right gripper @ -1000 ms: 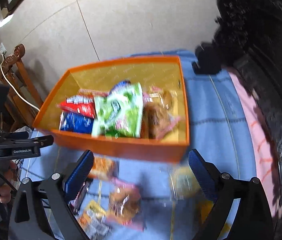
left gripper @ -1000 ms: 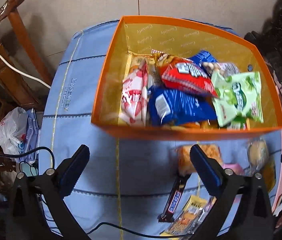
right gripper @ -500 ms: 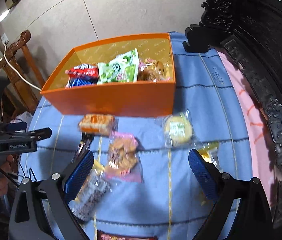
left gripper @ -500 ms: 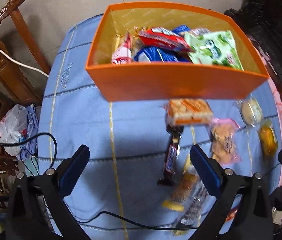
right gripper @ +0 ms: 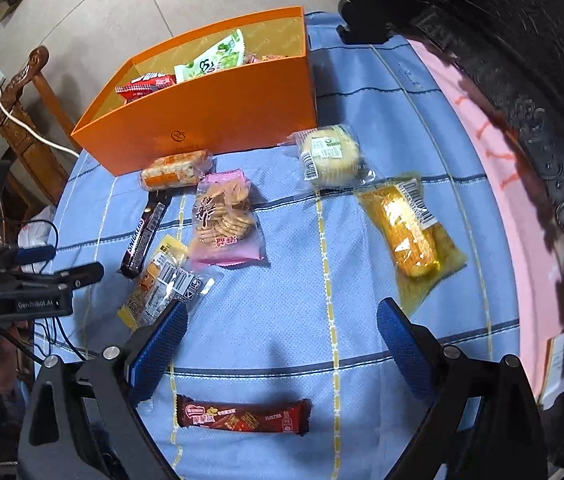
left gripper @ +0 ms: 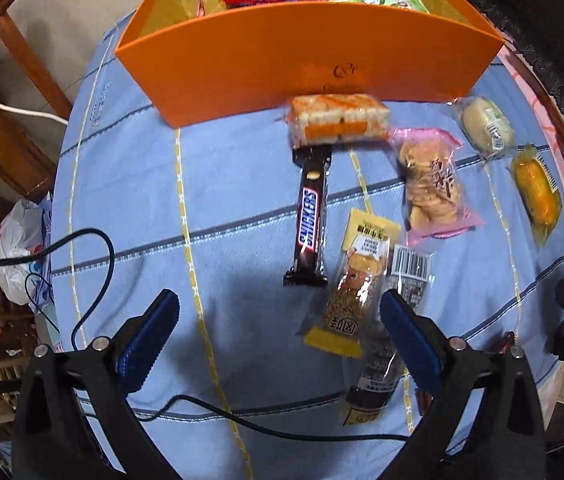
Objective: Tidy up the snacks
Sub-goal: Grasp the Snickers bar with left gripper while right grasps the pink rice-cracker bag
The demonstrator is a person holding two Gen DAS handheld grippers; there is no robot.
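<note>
Both tools, left tool and right tool, wide open, empty. 8 loose snacks on table, incl. 1 Snickers bar; 1 orange box

Plenty of bare blue tablecloth on the left side, nothing there but a black cable looping across near the edge. Middle is crowded: Snickers bar, yellow-ended bar and barcode packet bunched up close together, pink cookie bag just beside them, wafer pack jammed right against the orange box wall. Open lane between the cookie bag and the yellow cake packet, round pastry at its far end, and red-brown bar lying crosswise down near the front.
</note>
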